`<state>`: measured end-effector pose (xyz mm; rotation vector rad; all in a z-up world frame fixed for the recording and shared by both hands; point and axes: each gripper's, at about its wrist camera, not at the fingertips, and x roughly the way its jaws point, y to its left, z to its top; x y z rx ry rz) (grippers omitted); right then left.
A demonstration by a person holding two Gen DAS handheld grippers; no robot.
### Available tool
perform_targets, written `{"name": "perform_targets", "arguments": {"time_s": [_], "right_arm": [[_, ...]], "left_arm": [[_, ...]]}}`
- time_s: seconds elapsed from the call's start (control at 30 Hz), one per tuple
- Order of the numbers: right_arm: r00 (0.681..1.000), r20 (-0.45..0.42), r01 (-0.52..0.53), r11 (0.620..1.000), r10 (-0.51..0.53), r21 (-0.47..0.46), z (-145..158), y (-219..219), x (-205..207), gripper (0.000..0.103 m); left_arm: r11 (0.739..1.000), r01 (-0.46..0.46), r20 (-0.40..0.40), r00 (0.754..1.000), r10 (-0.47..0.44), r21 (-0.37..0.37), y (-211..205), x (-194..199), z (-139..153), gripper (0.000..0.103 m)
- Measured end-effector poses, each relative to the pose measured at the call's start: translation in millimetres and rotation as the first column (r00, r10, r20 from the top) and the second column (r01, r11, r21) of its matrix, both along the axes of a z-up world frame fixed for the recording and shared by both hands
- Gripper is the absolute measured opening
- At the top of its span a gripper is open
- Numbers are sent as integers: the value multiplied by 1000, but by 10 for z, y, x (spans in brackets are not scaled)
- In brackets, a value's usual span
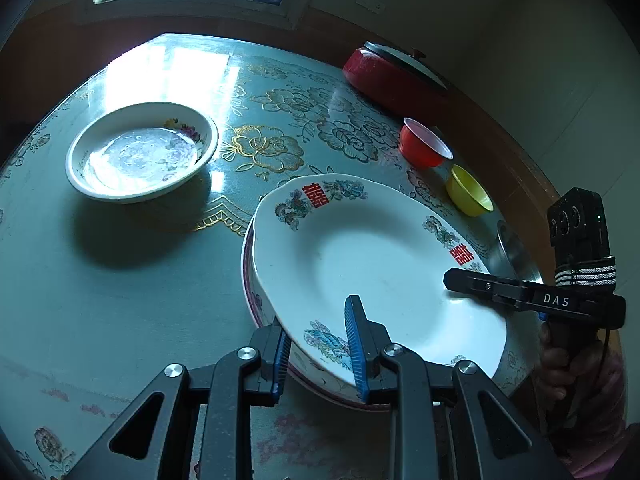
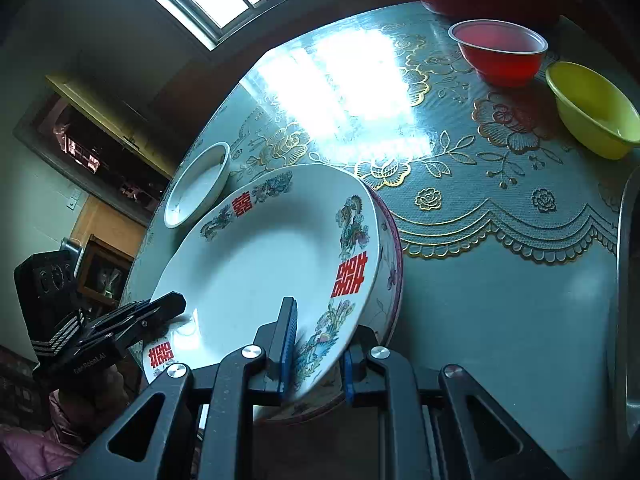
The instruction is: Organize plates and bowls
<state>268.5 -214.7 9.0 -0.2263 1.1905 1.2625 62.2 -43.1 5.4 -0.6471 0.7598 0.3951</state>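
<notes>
The left gripper (image 1: 320,346) straddles the near rim of the large plate (image 1: 372,256), one blue pad over the inner face and the other under the outer edge. The pads appear to bear on the rim, so the jaws are clamped on the plate. The right gripper (image 2: 316,354) holds the opposite rim of the same plate (image 2: 256,264) in the same manner, one pad inside and one outside. Gripping at two opposed points likely keeps a wide, shallow dish level and stops it from pivoting on a single pinch.

The plate is white with floral sprays and red double-character marks around its rim. It sits nested on a second plate (image 2: 390,264) with a pink-trimmed edge, visible only as a band below it. Whether the upper plate is fully seated or slightly raised cannot be told.

The stack rests on the table (image 1: 120,280), which carries a patterned cover. A deep floral bowl (image 1: 142,152) stands well apart on the left gripper's side. A red bowl (image 2: 498,52) and a yellow bowl (image 2: 596,110) stand near each other toward the far edge, with a red lidded pot (image 1: 388,76) beyond them.
</notes>
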Motion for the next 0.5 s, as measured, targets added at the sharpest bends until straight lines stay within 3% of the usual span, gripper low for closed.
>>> {"name": "perform_targets", "arguments": {"time_s": [0.5], "right_arm": [[989,145,-15,997,25,-73,-54,152,-142,26]], "left_arm": [[1000,-3,-24,1000,4,12,-30,-1,-57,27]]}}
